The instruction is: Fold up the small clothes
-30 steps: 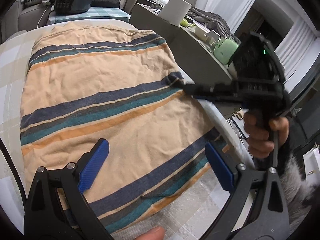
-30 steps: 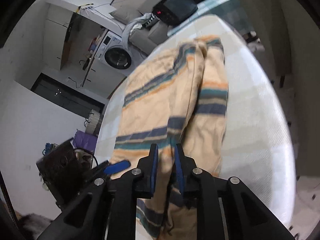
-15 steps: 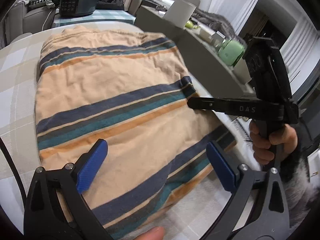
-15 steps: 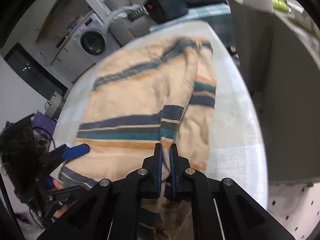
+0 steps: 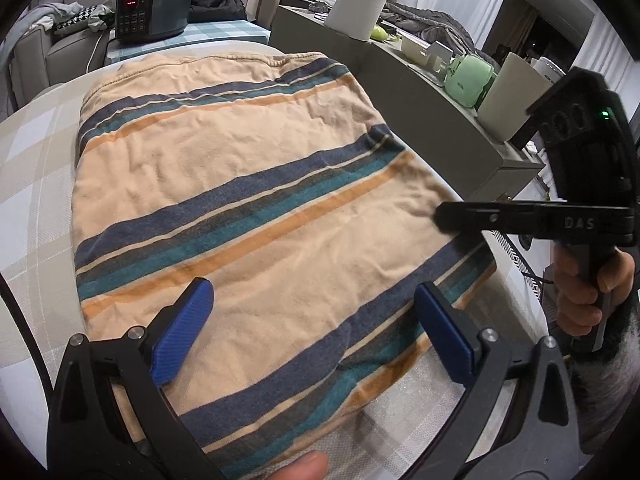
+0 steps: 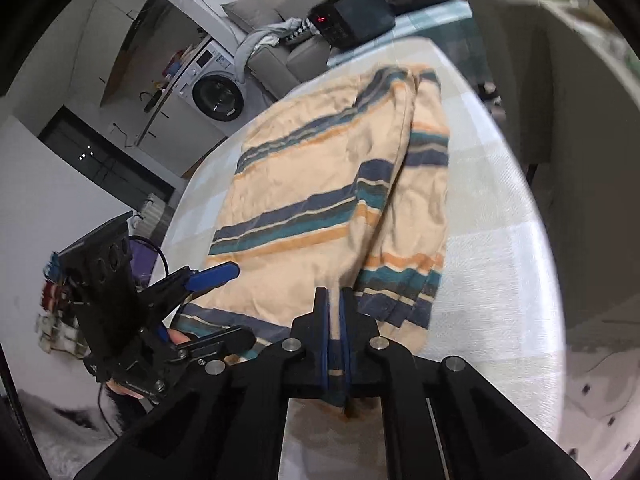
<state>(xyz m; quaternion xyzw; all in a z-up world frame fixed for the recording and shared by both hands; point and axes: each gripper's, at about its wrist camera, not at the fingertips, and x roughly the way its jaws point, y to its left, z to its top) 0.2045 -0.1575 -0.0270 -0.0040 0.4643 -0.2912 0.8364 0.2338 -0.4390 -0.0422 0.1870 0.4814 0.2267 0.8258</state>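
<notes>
A peach garment with navy, teal and orange stripes [image 5: 248,200] lies spread on the pale checked table [image 5: 28,216]; it also shows in the right wrist view [image 6: 320,184]. My left gripper [image 5: 316,320] is open and empty, hovering over the garment's near hem. My right gripper [image 6: 335,300] is shut on the garment's right edge, where a folded-over layer lies. It shows from the side in the left wrist view [image 5: 440,216].
A grey shelf [image 5: 420,92] with a paper roll [image 5: 356,10], a green case [image 5: 468,80] and a white cup [image 5: 508,96] runs along the table's right. A black appliance [image 5: 152,12] stands at the far end. A washing machine [image 6: 216,94] is in the background.
My right gripper, still pinching the fabric, has slid back along the garment's right edge toward the near hem. The left gripper stays open over the near hem.
</notes>
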